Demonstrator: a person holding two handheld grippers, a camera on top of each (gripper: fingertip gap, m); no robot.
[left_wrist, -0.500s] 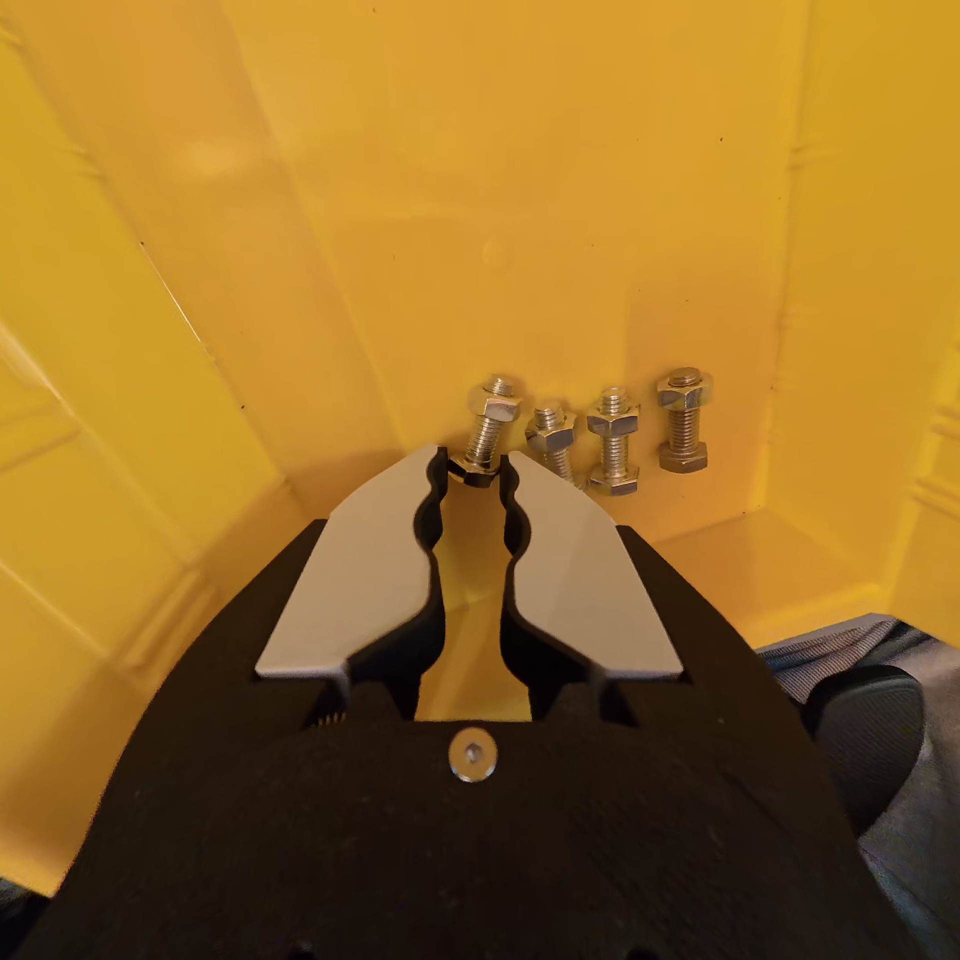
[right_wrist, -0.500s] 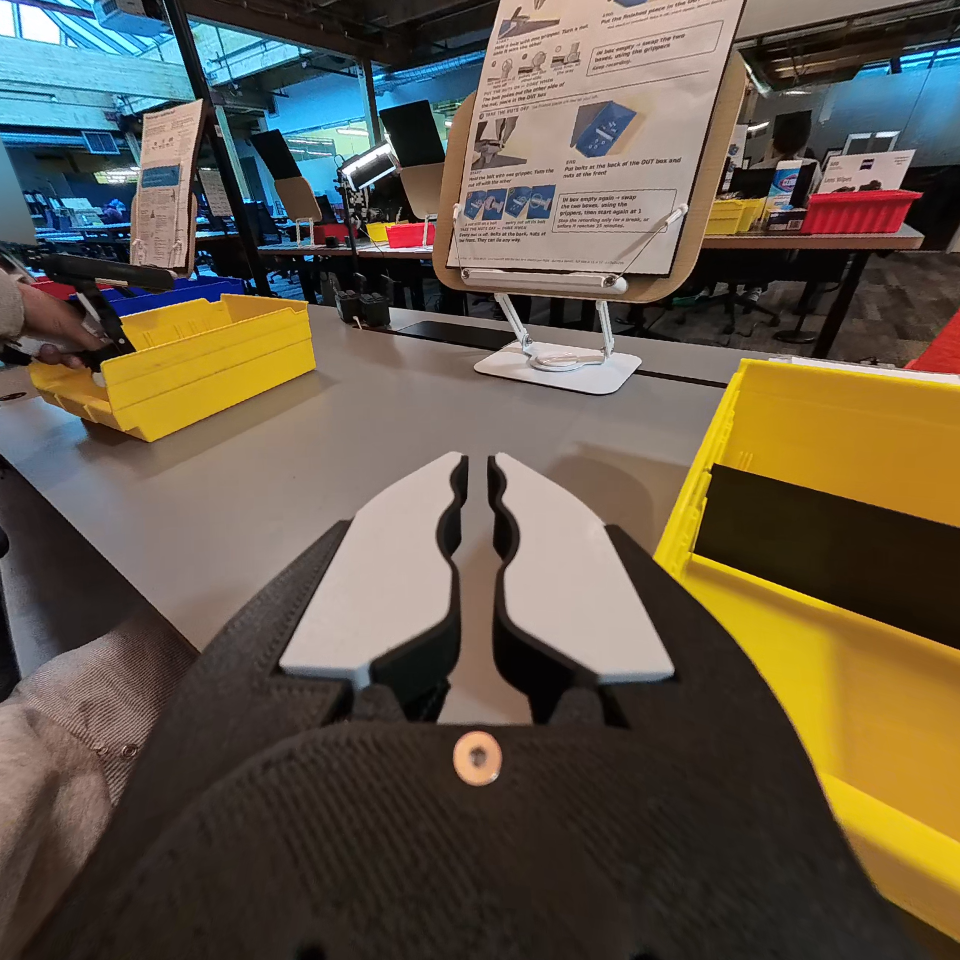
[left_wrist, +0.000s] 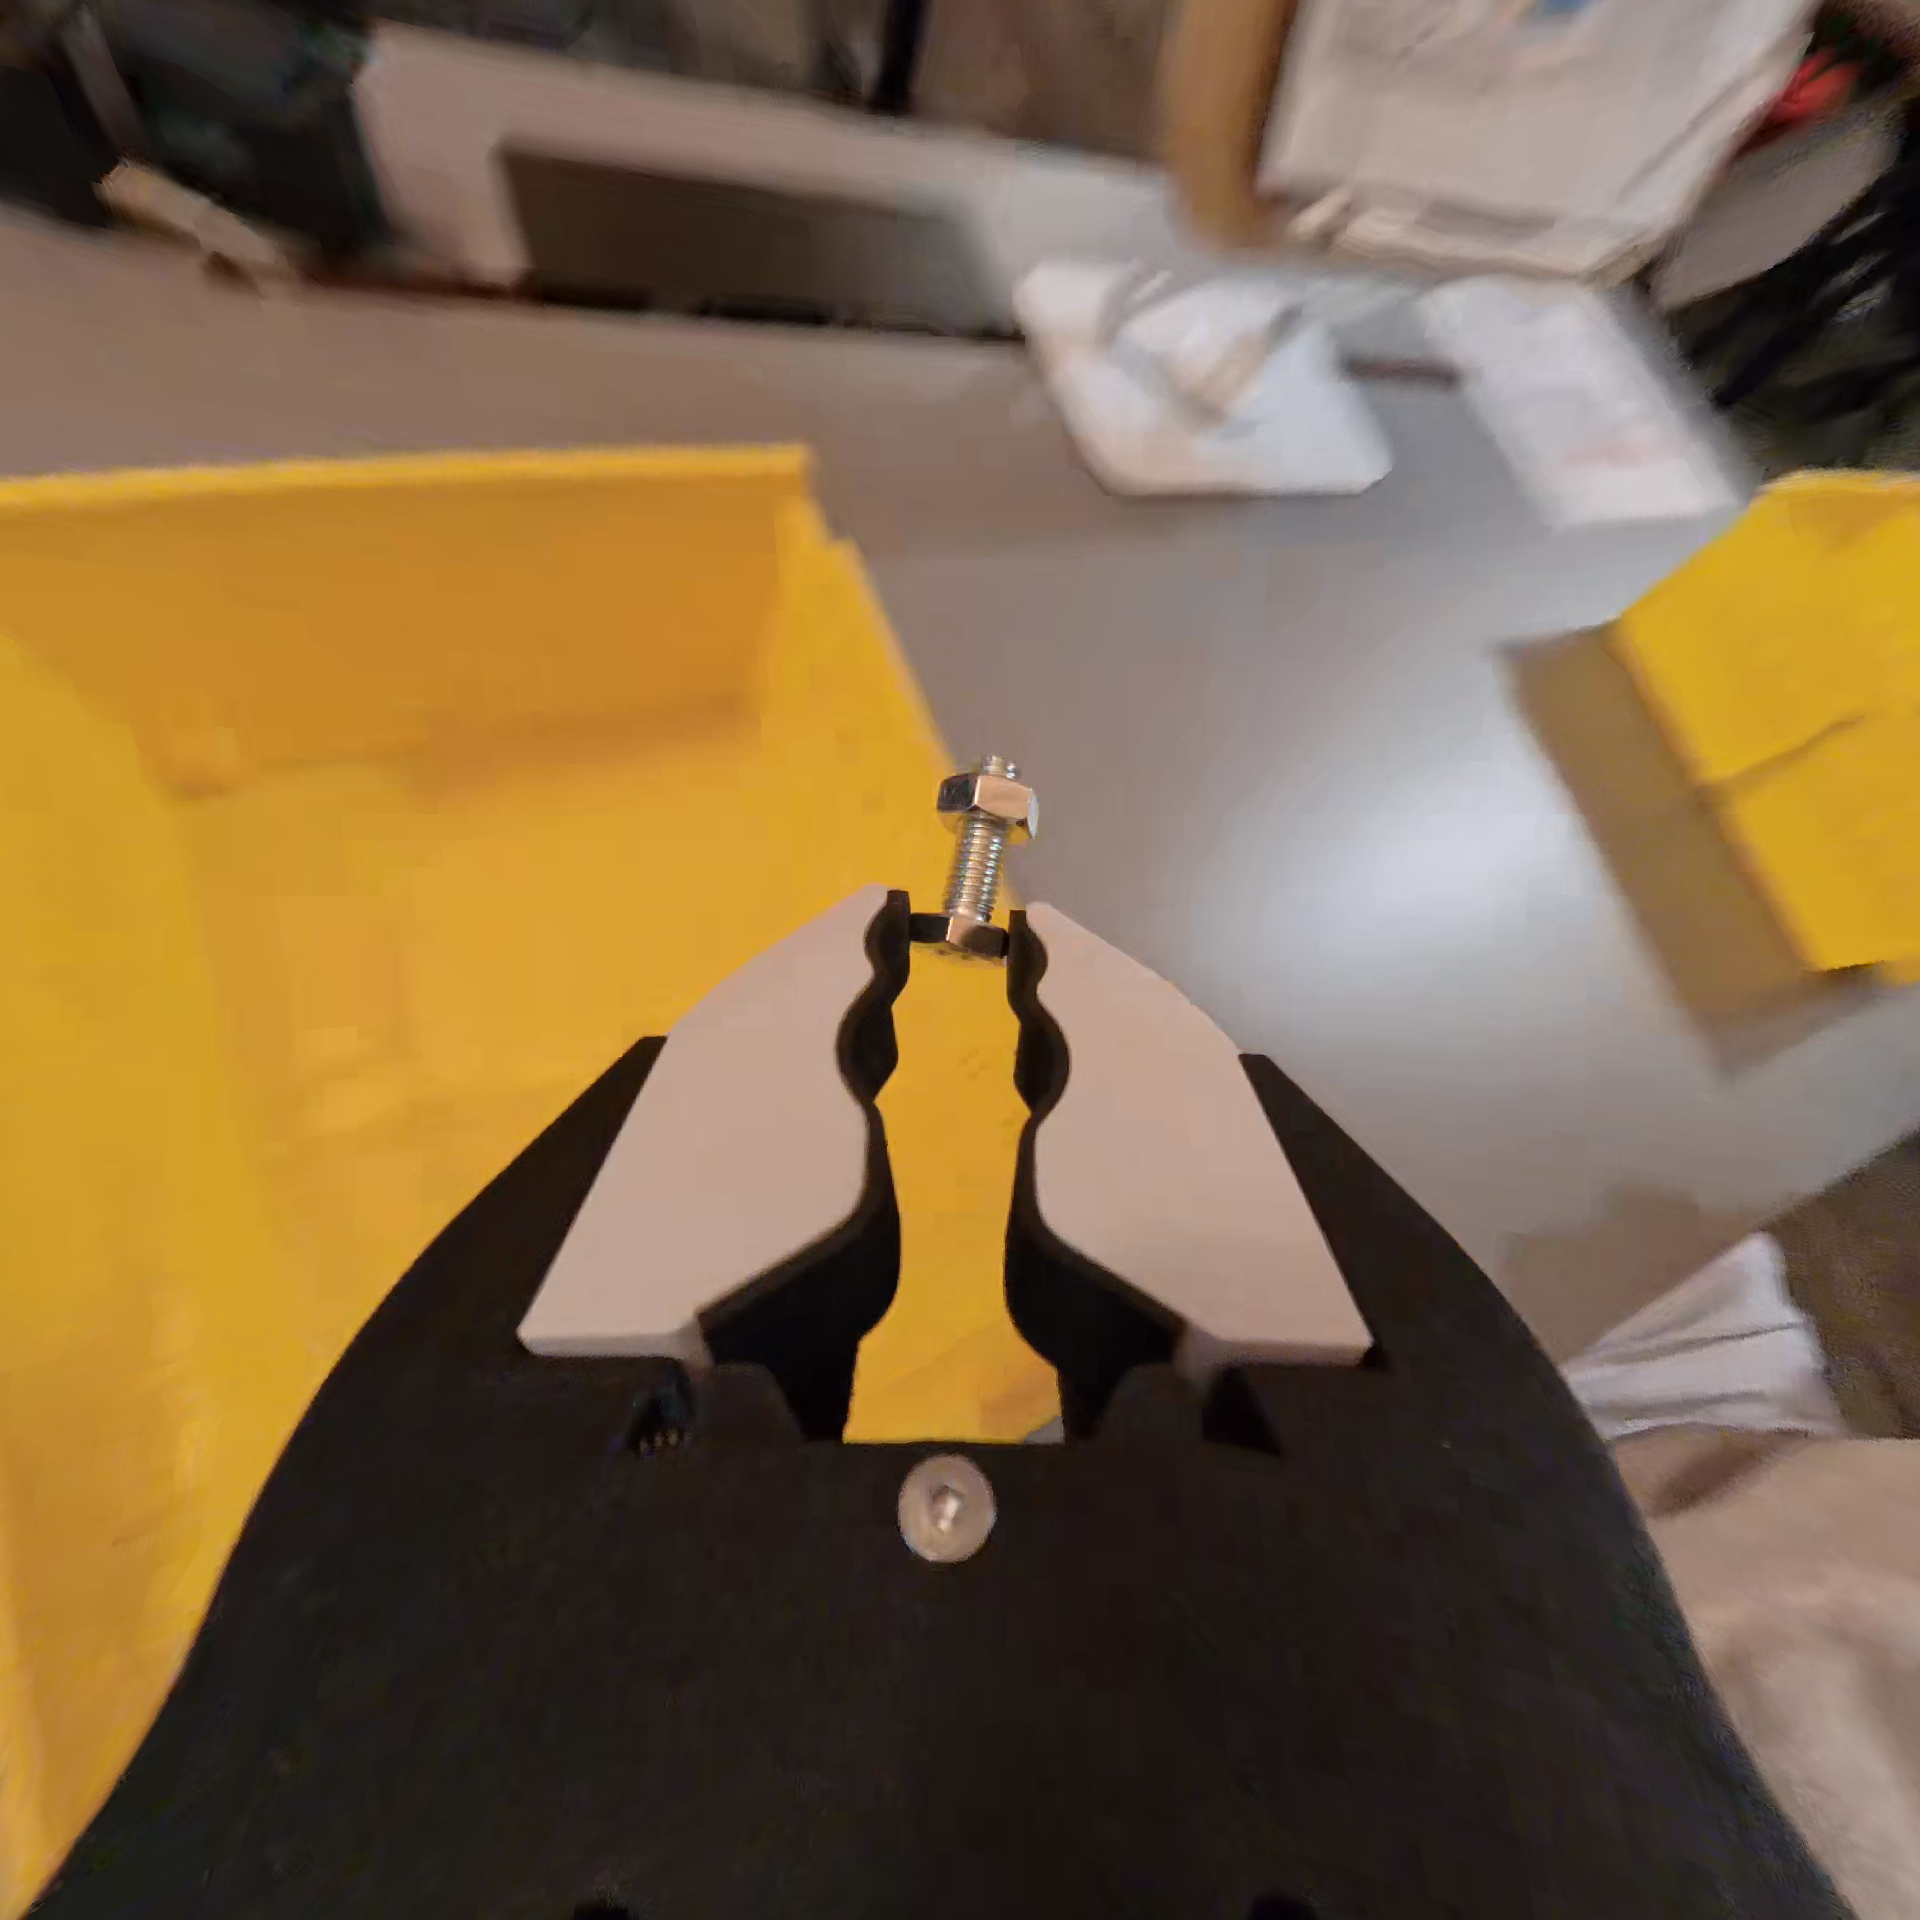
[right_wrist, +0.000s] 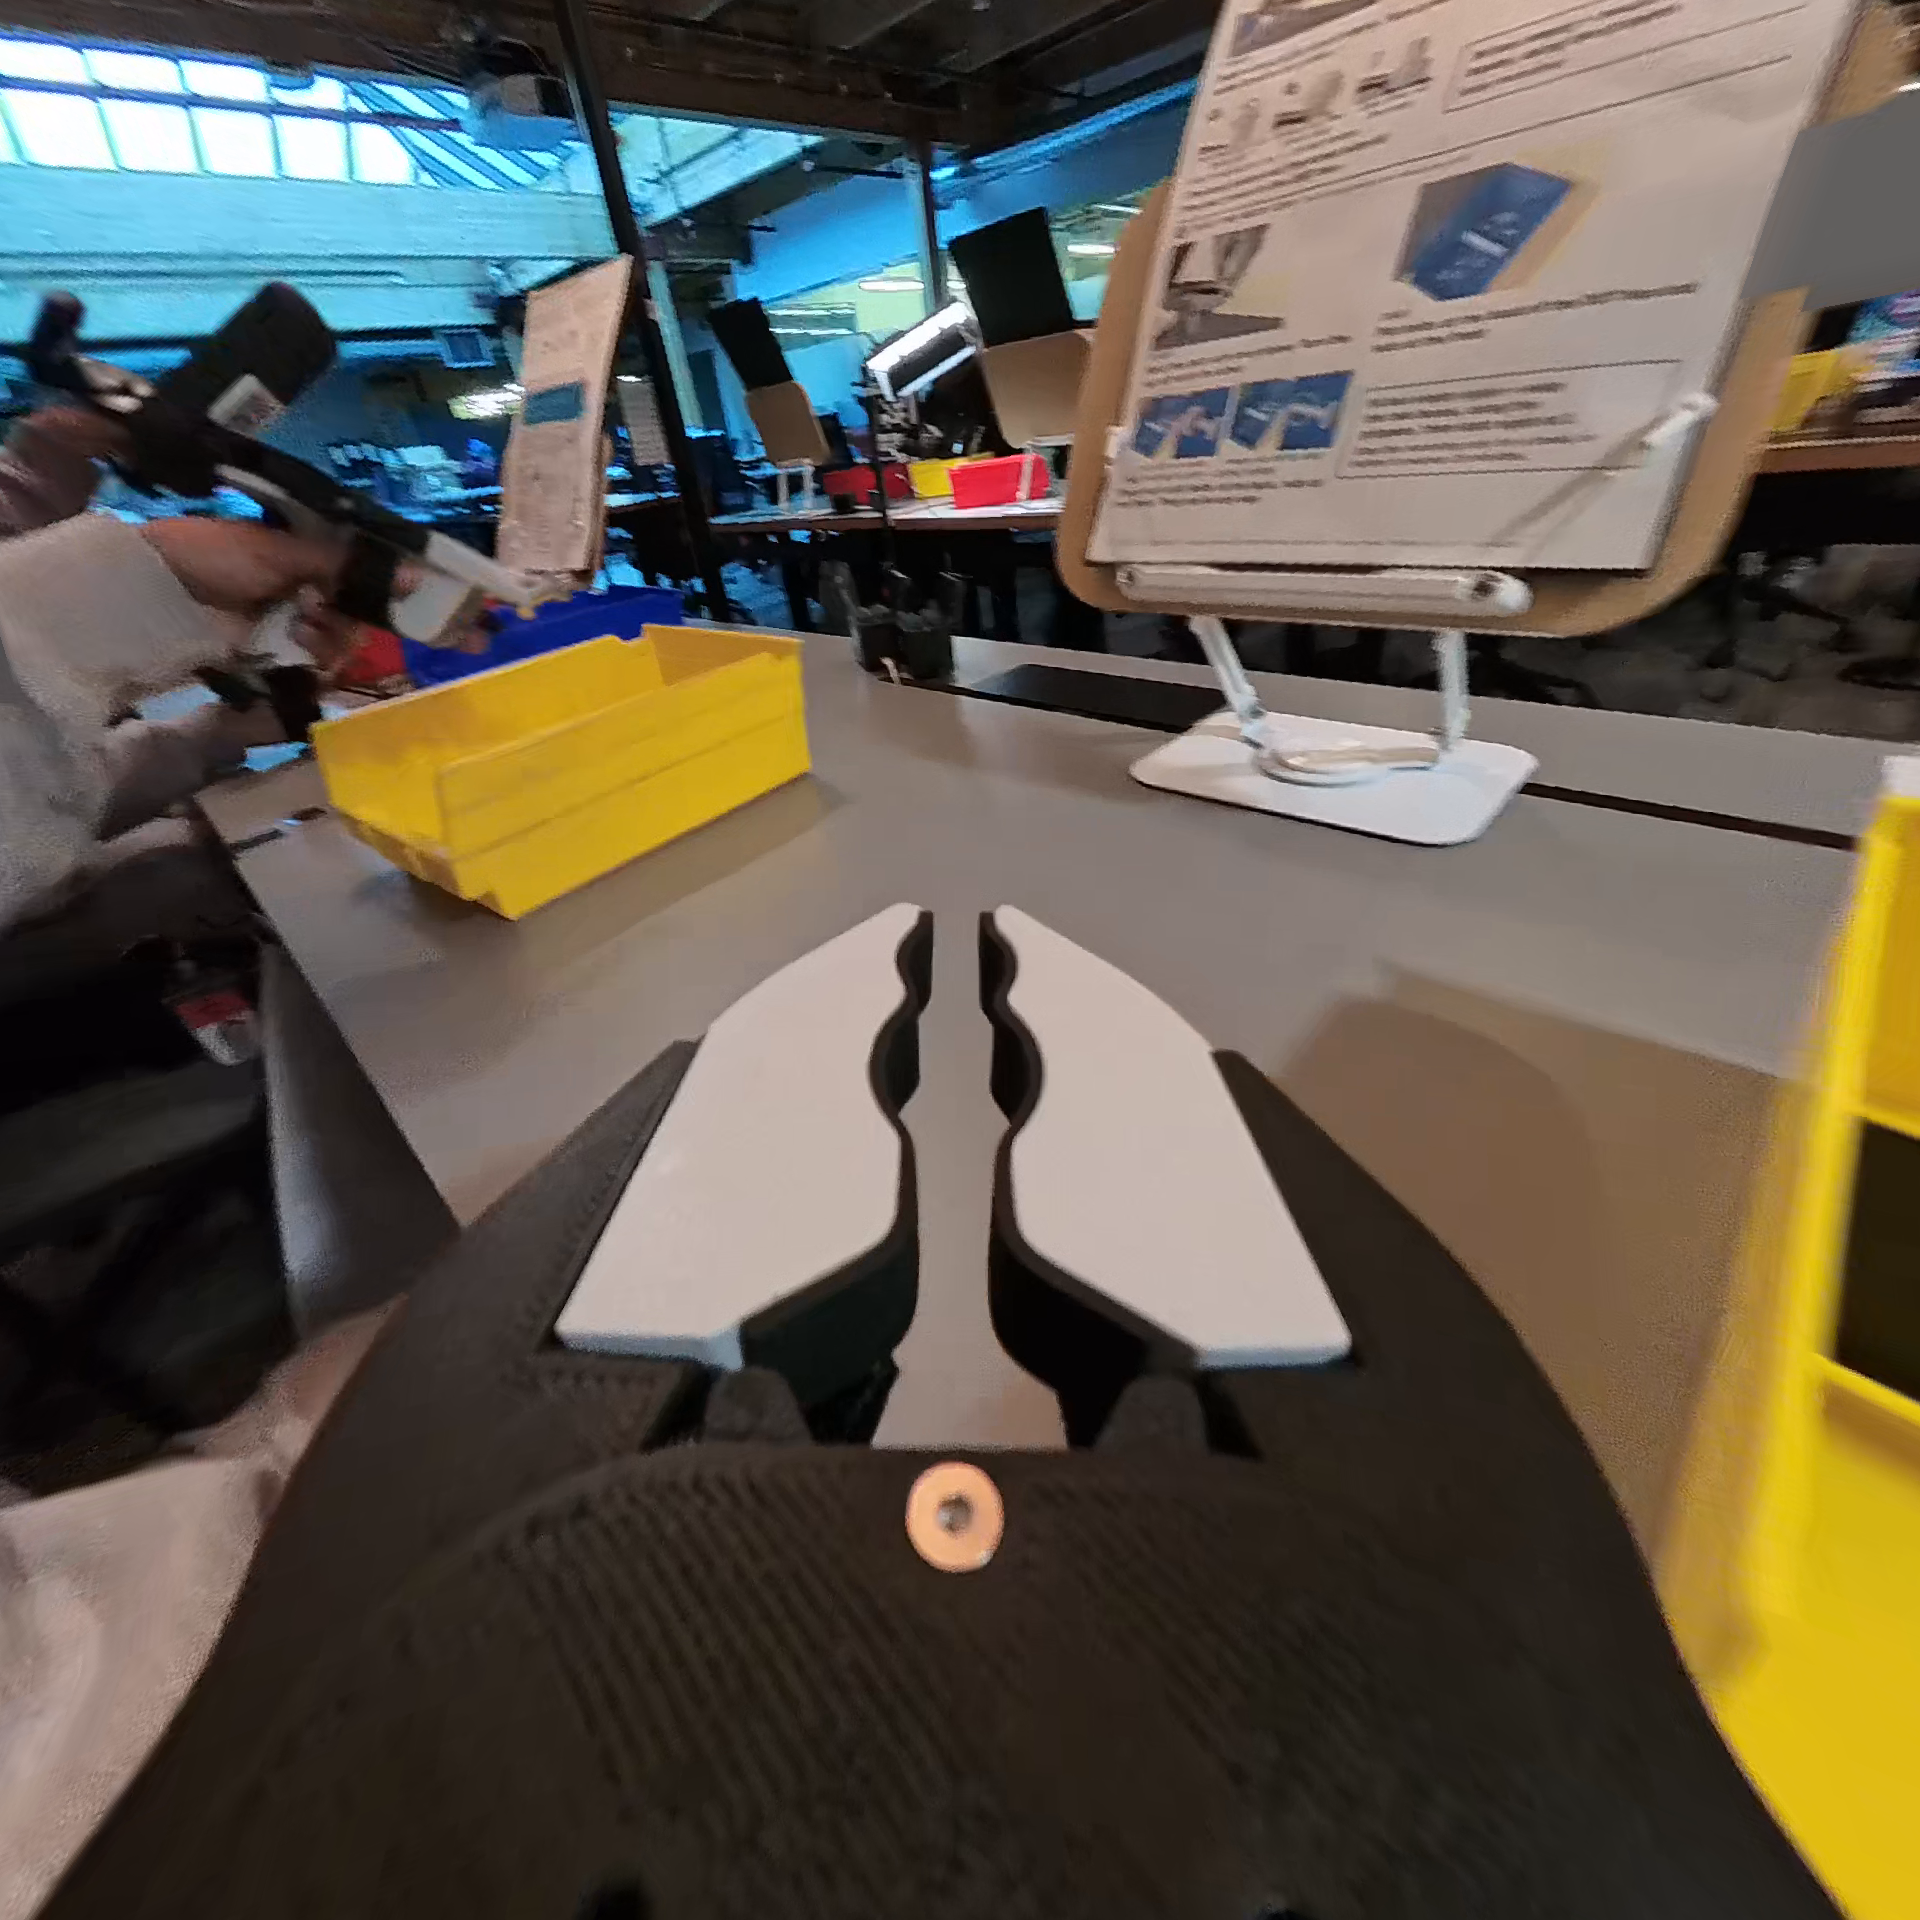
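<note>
My left gripper (left_wrist: 958, 930) is shut on the head of a silver bolt (left_wrist: 971, 862). The bolt stands upright from the fingertips with a nut threaded near its top end. The gripper holds it in the air over the right edge of a yellow bin (left_wrist: 416, 727); the bin's floor is blurred. In the right wrist view a hand holds the left gripper (right_wrist: 457, 597) up above that same yellow bin (right_wrist: 582, 769). My right gripper (right_wrist: 954, 920) is empty, its jaws nearly together with a slim gap, low over the grey table (right_wrist: 1195, 914).
A second yellow bin (right_wrist: 1870, 1351) with a black panel inside stands at the right; it also shows in the left wrist view (left_wrist: 1766, 810). A paper sheet on a board stand (right_wrist: 1403, 312) with a white base (right_wrist: 1340, 779) stands at the table's back. A sleeve shows at lower left. Some 50 cm of space lies between my two pairs of fingers.
My left gripper has lifted out of the yellow bin with one bolt, away from the row of other bolts. The right gripper has shifted a little and stays shut.
</note>
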